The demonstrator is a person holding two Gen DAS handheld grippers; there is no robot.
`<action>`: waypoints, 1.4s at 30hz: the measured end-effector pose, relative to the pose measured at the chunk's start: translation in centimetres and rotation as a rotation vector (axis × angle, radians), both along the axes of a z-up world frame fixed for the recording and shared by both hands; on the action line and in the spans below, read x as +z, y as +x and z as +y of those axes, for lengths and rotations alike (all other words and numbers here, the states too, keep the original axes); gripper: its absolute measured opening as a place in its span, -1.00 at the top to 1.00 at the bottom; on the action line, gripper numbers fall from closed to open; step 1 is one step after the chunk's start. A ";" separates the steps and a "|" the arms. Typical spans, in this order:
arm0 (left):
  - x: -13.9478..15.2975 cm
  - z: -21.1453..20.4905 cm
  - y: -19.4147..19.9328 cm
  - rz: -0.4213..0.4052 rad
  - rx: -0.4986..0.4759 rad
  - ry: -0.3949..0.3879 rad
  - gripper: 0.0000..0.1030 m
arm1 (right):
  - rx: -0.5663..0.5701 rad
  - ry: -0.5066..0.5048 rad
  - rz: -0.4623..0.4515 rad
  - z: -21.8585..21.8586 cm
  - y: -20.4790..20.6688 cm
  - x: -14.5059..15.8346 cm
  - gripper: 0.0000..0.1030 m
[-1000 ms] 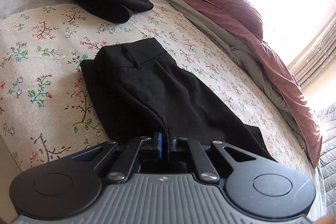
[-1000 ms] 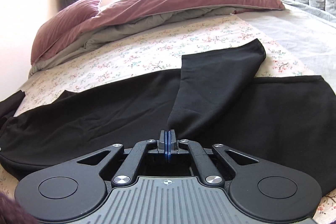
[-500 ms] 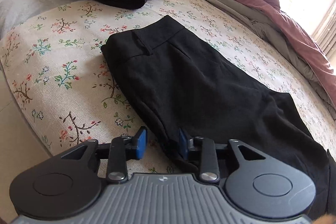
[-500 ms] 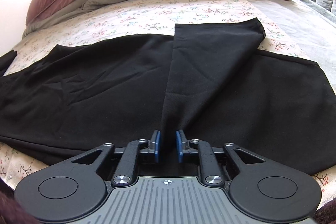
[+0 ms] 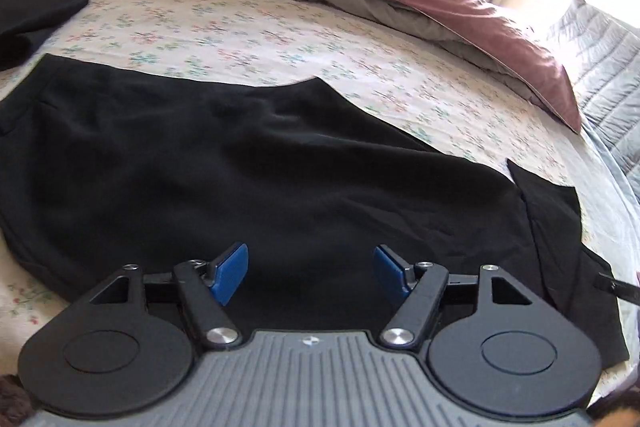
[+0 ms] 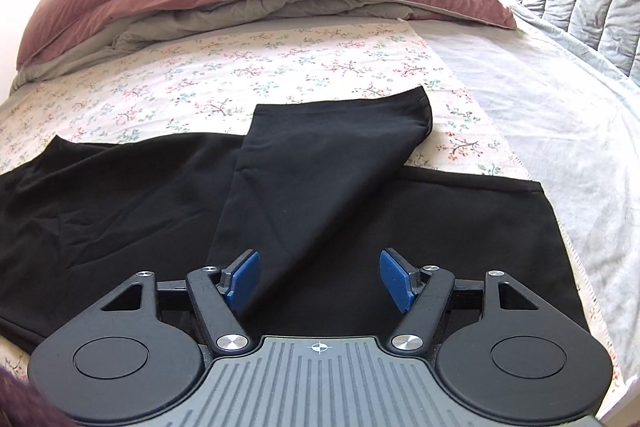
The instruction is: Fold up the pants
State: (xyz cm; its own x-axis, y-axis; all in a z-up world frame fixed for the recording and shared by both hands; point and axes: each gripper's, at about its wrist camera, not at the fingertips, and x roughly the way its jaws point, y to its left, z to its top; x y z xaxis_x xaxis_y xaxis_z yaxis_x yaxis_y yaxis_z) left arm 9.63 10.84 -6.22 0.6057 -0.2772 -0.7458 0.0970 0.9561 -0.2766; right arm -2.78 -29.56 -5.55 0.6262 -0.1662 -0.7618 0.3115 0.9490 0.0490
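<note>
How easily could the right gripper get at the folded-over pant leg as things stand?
Probably easily. The right gripper hangs just over the folded-over pant leg on the floral bedsheet, its jaws opening with that cloth below them but not pinched. Nothing stands between them.

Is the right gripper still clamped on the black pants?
No: the right gripper has its blue pads spread apart and opening, and the black pants lie loose on the bed between them.
</note>
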 end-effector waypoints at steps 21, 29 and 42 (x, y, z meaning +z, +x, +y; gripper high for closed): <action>-5.2 -24.7 9.7 0.023 -0.404 -0.220 -0.20 | 0.113 0.176 0.069 -12.6 0.6 -4.5 -0.30; -3.4 -28.1 8.9 -0.085 -0.436 -0.328 0.73 | 0.054 0.173 0.034 -15.2 -1.7 -3.3 -0.30; -3.6 -38.7 -1.3 -0.080 -0.886 -0.289 0.73 | -0.053 0.221 -0.081 -19.5 -3.7 -0.6 -0.31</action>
State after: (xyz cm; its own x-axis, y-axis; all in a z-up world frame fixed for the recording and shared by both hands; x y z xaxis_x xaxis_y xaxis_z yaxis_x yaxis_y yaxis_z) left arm 8.30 -27.84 -9.77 0.1311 -0.8309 -0.5408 0.7866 0.4192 -0.4534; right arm -6.51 -49.11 -6.19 0.6814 -0.0349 -0.7311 0.3468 0.8950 0.2806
